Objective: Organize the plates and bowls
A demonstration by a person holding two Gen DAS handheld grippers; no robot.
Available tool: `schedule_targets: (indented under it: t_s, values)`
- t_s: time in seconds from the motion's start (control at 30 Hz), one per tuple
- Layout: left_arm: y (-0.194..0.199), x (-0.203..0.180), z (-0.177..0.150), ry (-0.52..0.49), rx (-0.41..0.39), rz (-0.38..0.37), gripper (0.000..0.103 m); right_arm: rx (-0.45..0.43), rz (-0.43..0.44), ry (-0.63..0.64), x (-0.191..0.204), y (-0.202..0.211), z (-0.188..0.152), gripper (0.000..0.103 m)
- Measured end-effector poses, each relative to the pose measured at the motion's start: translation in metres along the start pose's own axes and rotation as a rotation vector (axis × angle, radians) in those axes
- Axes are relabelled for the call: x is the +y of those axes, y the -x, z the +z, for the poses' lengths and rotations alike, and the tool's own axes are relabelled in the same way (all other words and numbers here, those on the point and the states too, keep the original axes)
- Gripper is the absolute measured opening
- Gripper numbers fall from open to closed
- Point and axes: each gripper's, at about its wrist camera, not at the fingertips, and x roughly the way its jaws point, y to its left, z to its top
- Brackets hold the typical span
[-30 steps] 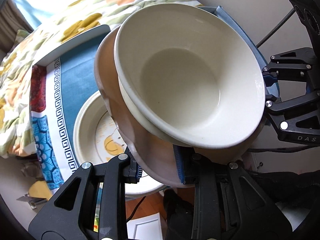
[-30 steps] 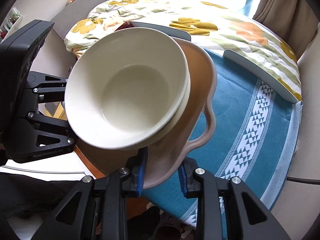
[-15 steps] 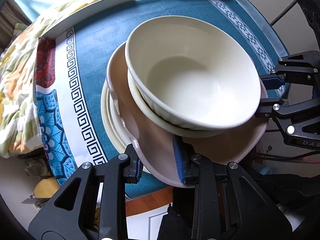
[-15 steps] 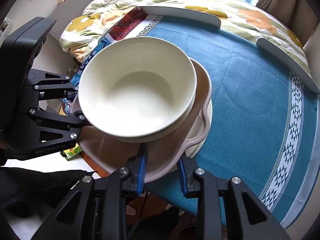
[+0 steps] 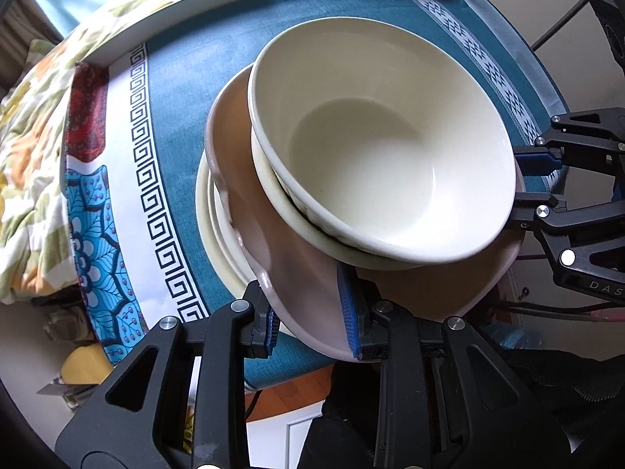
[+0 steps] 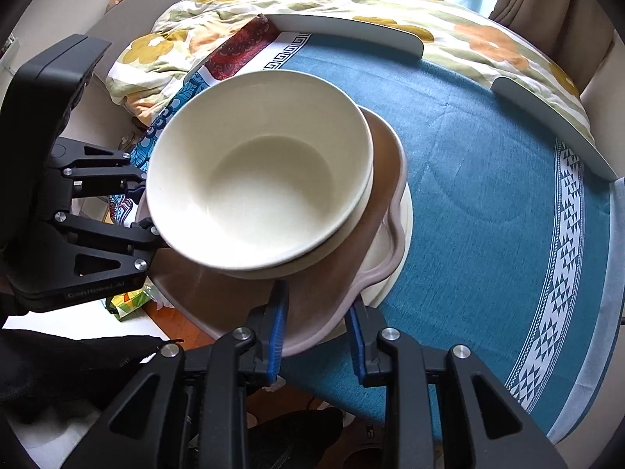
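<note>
Blue tablecloth [image 5: 187, 78] underneath; left gripper [image 5: 308, 332] and right gripper [image 6: 316, 336] both clamp pink plate [image 5: 289, 269] rim; cream bowls [image 5: 383, 148] stacked on it; plate over white plates [image 5: 207, 226]; release remains.

A cream bowl [image 5: 383, 148] was seen nested in a second cream bowl [image 5: 297, 211], both carried on a dusty-pink plate [image 5: 289, 273]. Beneath it, a cream plate [image 5: 207, 230] was visible. The tablecloth [image 6: 488, 179] was coloured teal, bordered with a white geometric band and a black key pattern. The bedspread [image 6: 449, 19] was patterned with orange and yellow flowers. Blue pads [image 6: 278, 328] were borne on black grippers.
</note>
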Motion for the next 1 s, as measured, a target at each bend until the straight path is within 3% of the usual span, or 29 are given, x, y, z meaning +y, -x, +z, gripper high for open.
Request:
schedule_targets:
  t_s: [0.3,0.6,0.67,0.7,0.77,0.83,0.87,1.0]
  values:
    - [0.003,0.004,0.001,0.023,0.013,-0.002,0.024,0.007,-0.012,-0.028,0.002,0.0,0.001,0.026]
    - [0.016,0.003,0.0,0.01,0.013,0.042,0.024,0.013,-0.024,-0.076,0.0,0.006,0.001,0.026]
    - [0.018,0.002,-0.002,0.002,0.02,0.048,0.024,0.014,-0.03,-0.086,-0.001,0.009,0.001,0.029]
    - [0.018,0.001,-0.002,-0.002,0.025,0.052,0.025,0.013,-0.031,-0.092,-0.001,0.01,0.0,0.037]
    - [0.021,-0.001,-0.002,-0.01,0.023,0.057,0.033,0.011,-0.025,-0.109,-0.002,0.012,-0.002,0.047]
    - [0.024,-0.003,-0.003,-0.014,0.011,0.063,0.082,0.002,-0.018,-0.125,-0.002,0.015,-0.004,0.047]
    - [0.028,-0.005,-0.004,-0.018,-0.005,0.062,0.088,-0.002,-0.021,-0.13,-0.001,0.017,-0.004,0.047]
    - [0.032,-0.01,-0.005,-0.037,-0.011,0.073,0.088,-0.008,-0.023,-0.138,0.001,0.019,-0.007,0.048]
